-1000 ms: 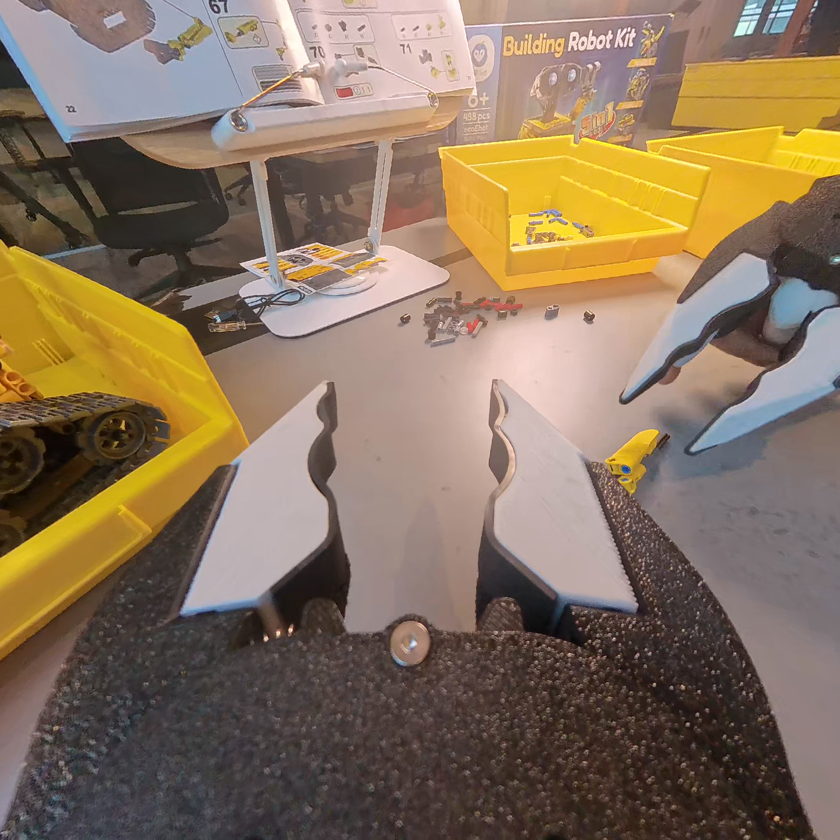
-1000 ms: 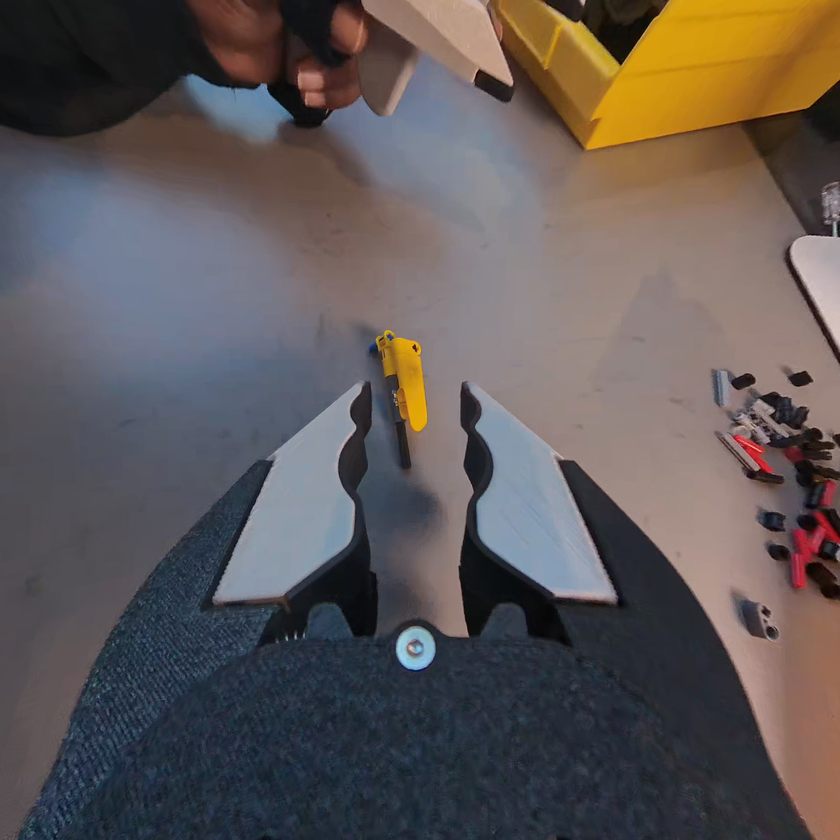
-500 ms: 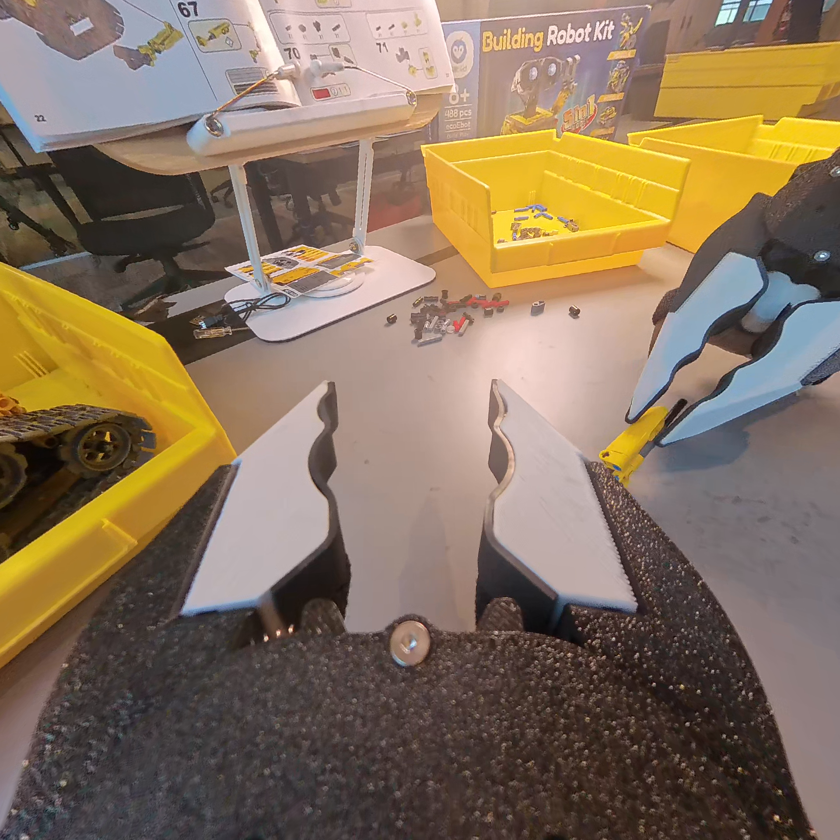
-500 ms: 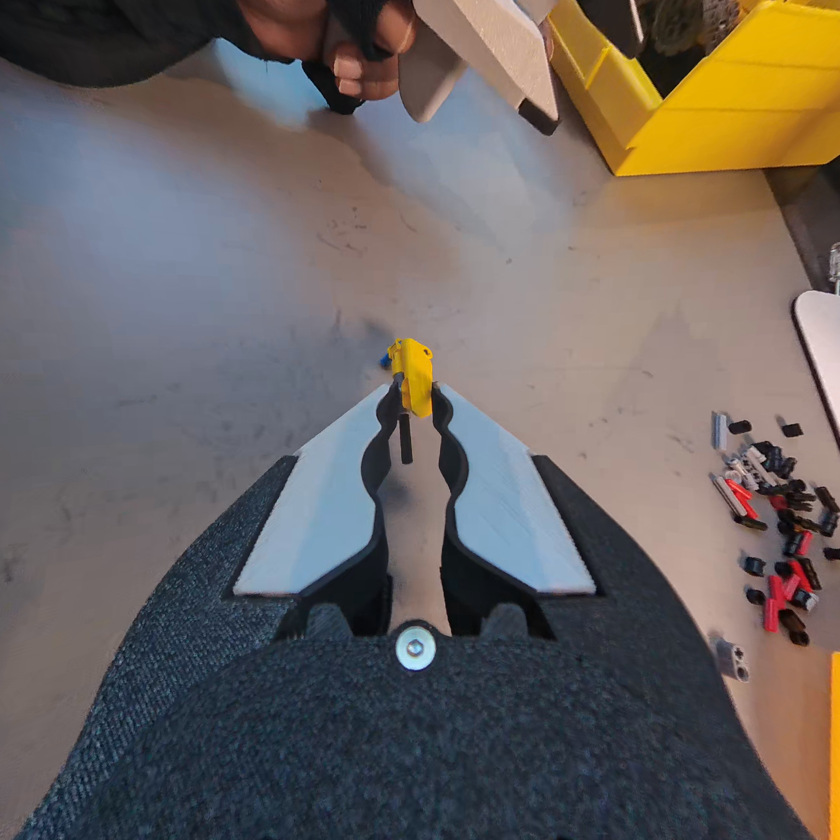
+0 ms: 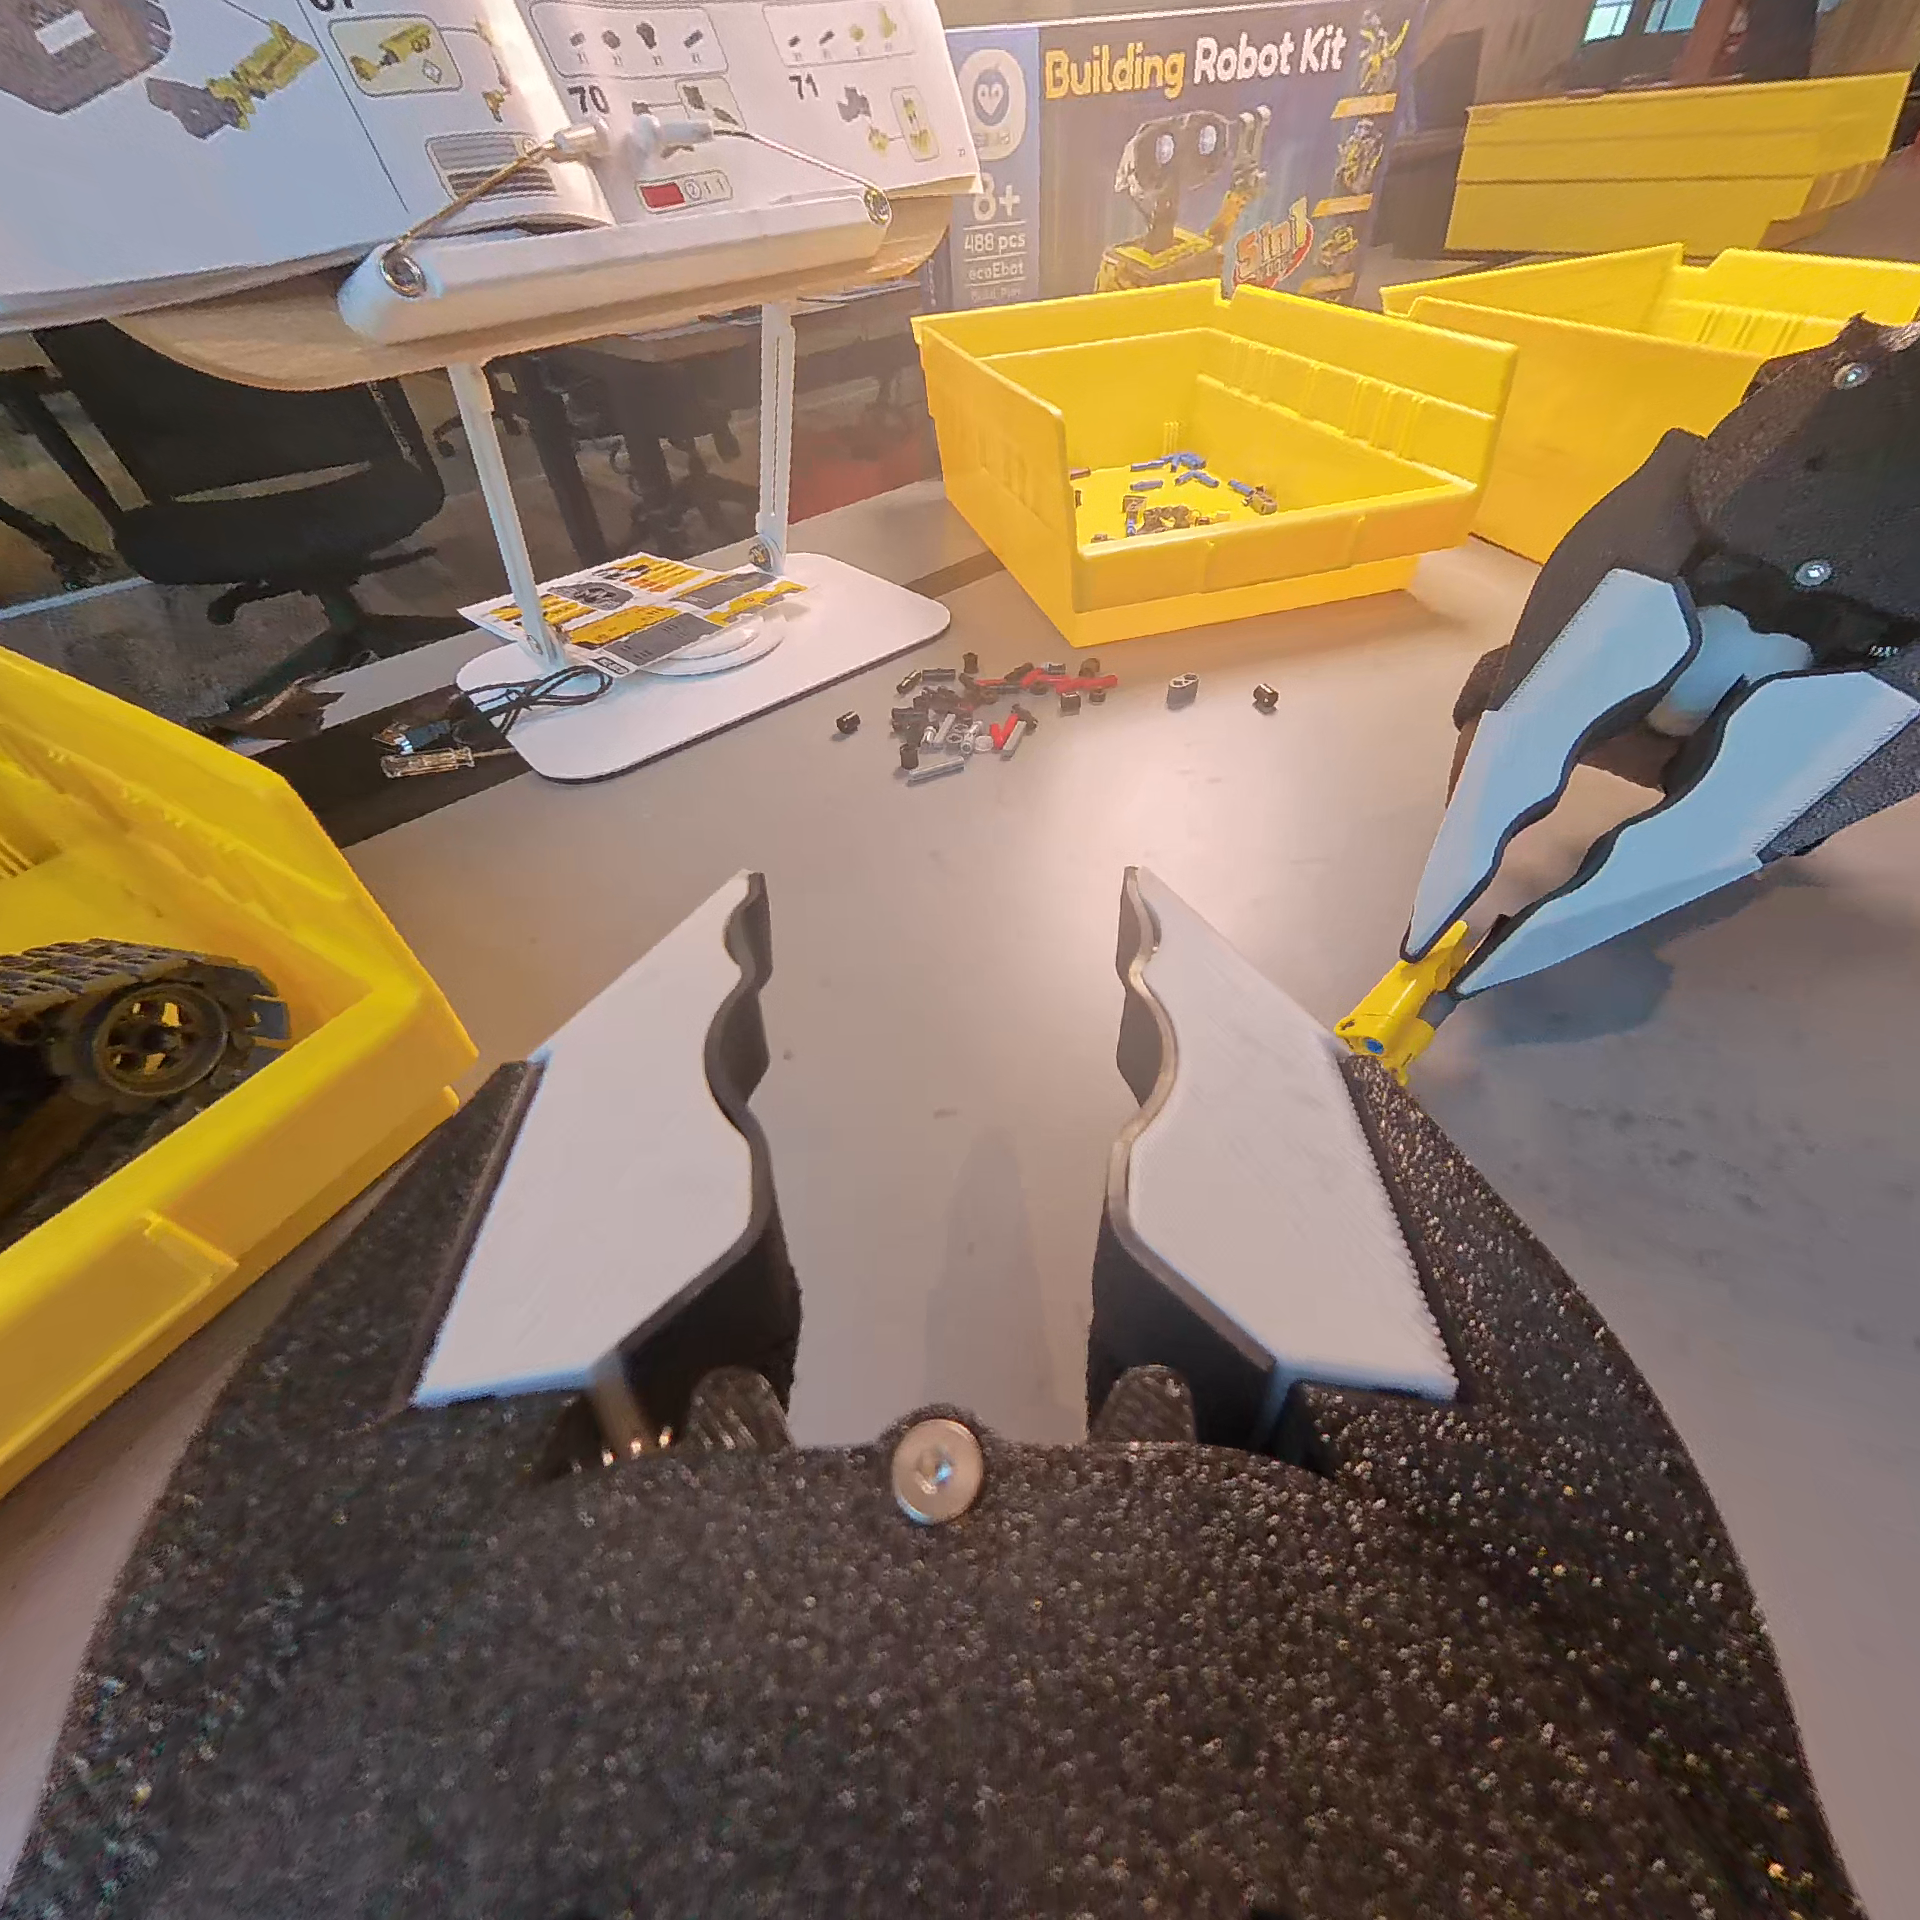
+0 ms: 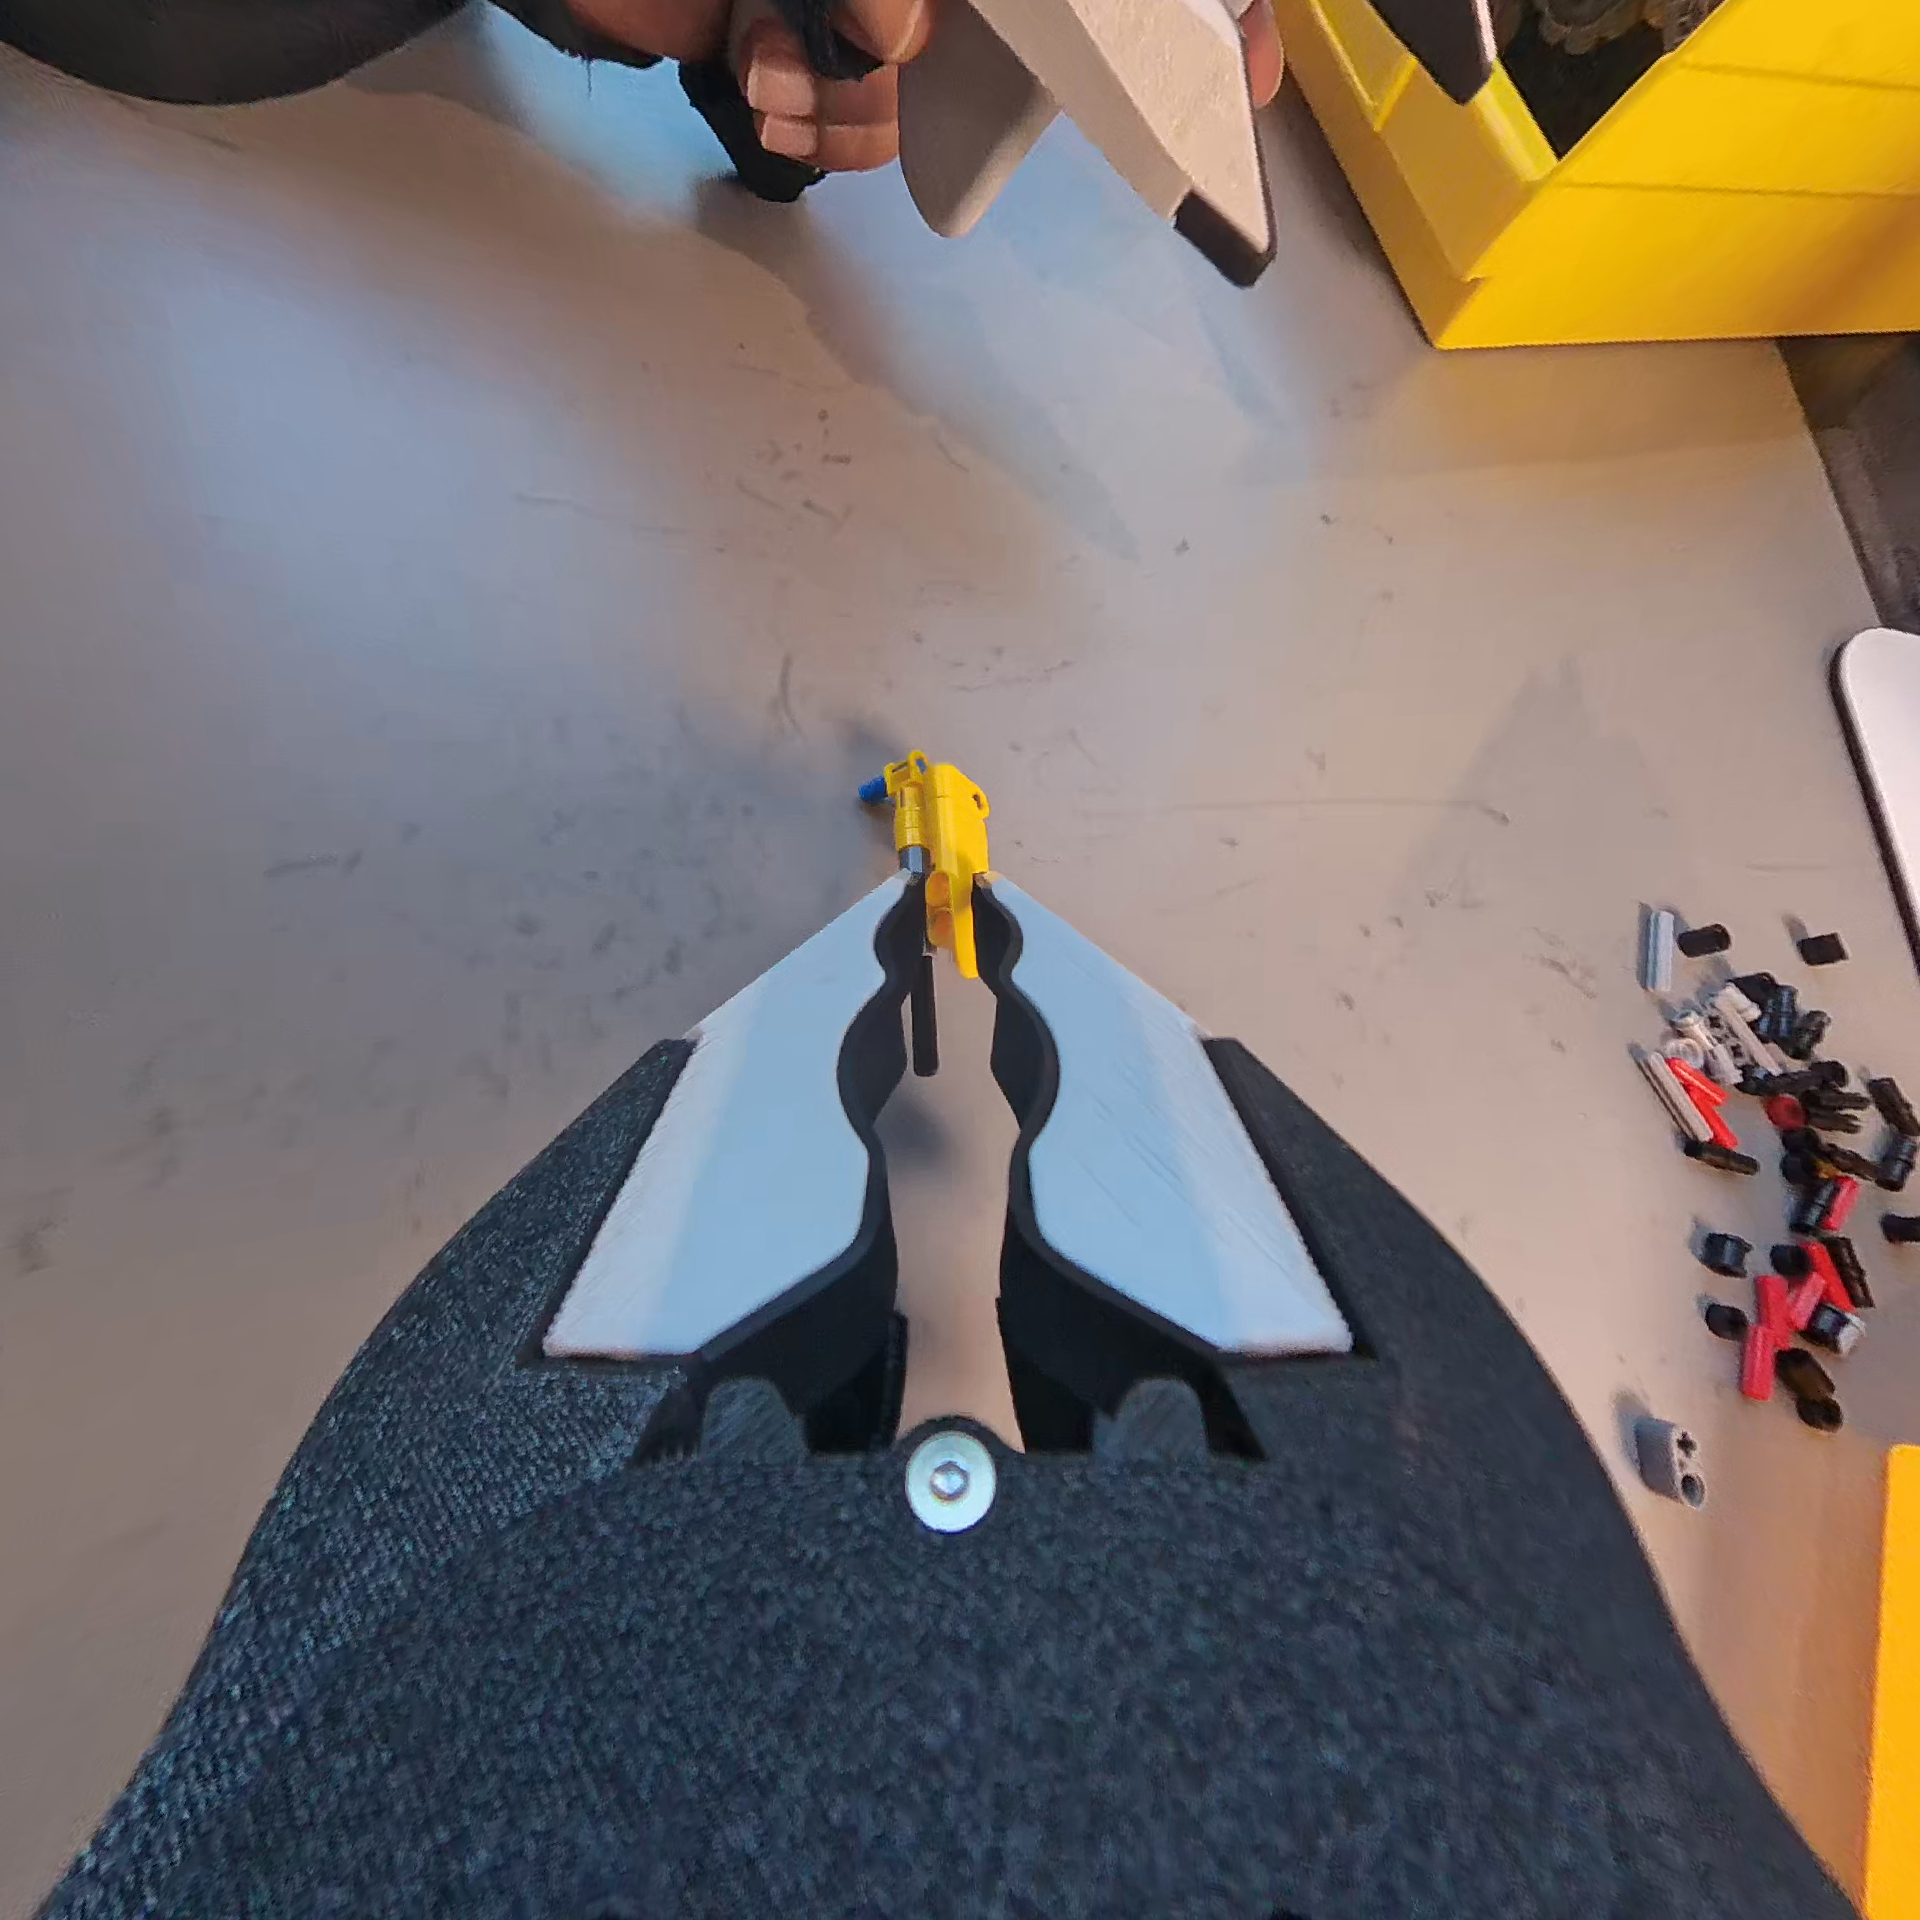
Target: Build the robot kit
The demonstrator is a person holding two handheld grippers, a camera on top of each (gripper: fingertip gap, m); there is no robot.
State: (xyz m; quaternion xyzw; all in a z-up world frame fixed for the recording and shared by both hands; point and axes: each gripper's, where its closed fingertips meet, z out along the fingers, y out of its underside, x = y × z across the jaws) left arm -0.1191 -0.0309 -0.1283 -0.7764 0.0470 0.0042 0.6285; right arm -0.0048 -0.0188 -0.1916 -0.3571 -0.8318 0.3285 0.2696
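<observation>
My right gripper (image 6: pixel 943 881) is shut on a small yellow building-brick assembly (image 6: pixel 940 831) with a black axle and a blue pin, low over the grey table. In the left wrist view the right gripper (image 5: pixel 1439 961) pinches the same yellow assembly (image 5: pixel 1387 1016) just right of my own fingers. My left gripper (image 5: pixel 943 894) is open and empty above the table. It also shows at the top of the right wrist view (image 6: pixel 1122 135), held by a hand (image 6: pixel 821 83).
A pile of small black, red and grey parts (image 5: pixel 977 712) (image 6: pixel 1777 1143) lies on the table. A yellow bin (image 5: pixel 1195 468) holds loose parts; another yellow bin (image 5: pixel 208 1174) at left holds a tracked model (image 5: pixel 125 1029). A booklet stand's white base (image 5: pixel 717 675) and a kit box (image 5: pixel 1174 156) stand behind.
My right gripper closed on the yellow assembly, which lay free between its open fingers a second ago. My left gripper stayed open and shifted slightly.
</observation>
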